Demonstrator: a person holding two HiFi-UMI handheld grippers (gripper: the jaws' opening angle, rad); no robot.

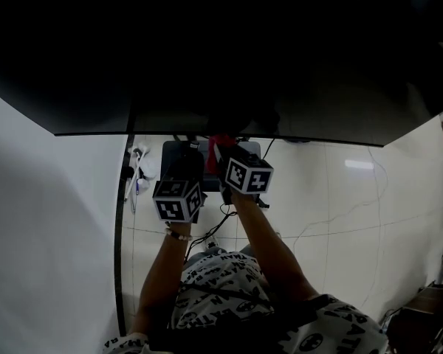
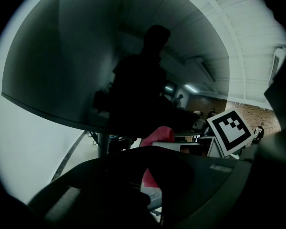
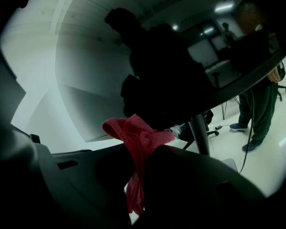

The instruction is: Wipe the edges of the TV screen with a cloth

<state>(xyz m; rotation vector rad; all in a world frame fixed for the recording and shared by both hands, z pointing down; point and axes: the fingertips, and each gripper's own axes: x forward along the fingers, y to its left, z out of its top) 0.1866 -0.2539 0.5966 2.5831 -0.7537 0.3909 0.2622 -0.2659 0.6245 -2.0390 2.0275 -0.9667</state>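
Note:
The big dark TV screen (image 1: 221, 50) fills the top of the head view; its lower edge runs just above both grippers. My right gripper (image 1: 223, 161) is shut on a red cloth (image 1: 220, 146), whose bunched top sits right at that lower edge. In the right gripper view the red cloth (image 3: 138, 142) sticks up between the jaws of the right gripper (image 3: 148, 151), against the screen (image 3: 95, 56). My left gripper (image 1: 189, 165) hangs beside it on the left, jaws together and holding nothing. The left gripper view shows its jaw tips (image 2: 152, 150) below the screen (image 2: 76, 56), with the cloth (image 2: 158, 135) beyond.
The TV stand's pole (image 3: 200, 132) and dark base (image 1: 176, 152) stand under the screen. A white wall (image 1: 44, 234) lies to the left. Cables (image 1: 340, 212) trail over the tiled floor. A person in green trousers (image 3: 260, 109) stands at the far right.

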